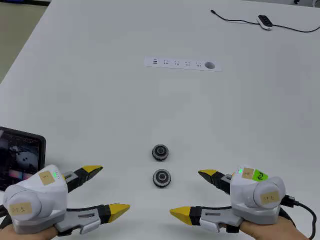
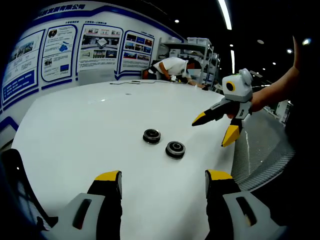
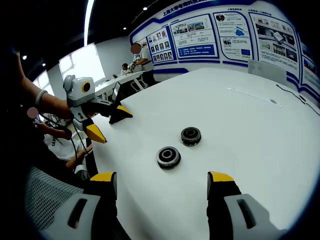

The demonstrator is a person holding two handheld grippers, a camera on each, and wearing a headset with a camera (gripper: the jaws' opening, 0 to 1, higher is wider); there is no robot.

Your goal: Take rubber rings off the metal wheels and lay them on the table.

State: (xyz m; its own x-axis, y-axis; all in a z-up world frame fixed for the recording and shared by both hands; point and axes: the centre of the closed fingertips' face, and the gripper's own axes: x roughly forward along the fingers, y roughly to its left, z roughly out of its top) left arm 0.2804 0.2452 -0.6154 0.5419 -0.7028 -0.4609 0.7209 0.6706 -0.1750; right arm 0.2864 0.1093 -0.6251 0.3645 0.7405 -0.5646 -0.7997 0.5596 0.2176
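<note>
Two small metal wheels with black rubber rings lie flat on the white table, one point(image 1: 161, 178) nearer me and one point(image 1: 160, 152) just beyond it. The left gripper view has them as near wheel point(image 2: 175, 149) and far wheel point(image 2: 152, 136); the right gripper view as near wheel point(image 3: 168, 156) and far wheel point(image 3: 191, 135). My left gripper point(image 1: 111, 189) hovers open at the lower left, its yellow tips pointing toward the wheels. At the lower right my right gripper point(image 1: 193, 194) is open too. Both are apart from the wheels and hold nothing.
A white power strip point(image 1: 183, 64) lies farther back at the middle. A black cable with a remote point(image 1: 264, 21) runs across the far right. A dark tablet point(image 1: 19, 155) rests at the left edge. People stand in the background beyond the table.
</note>
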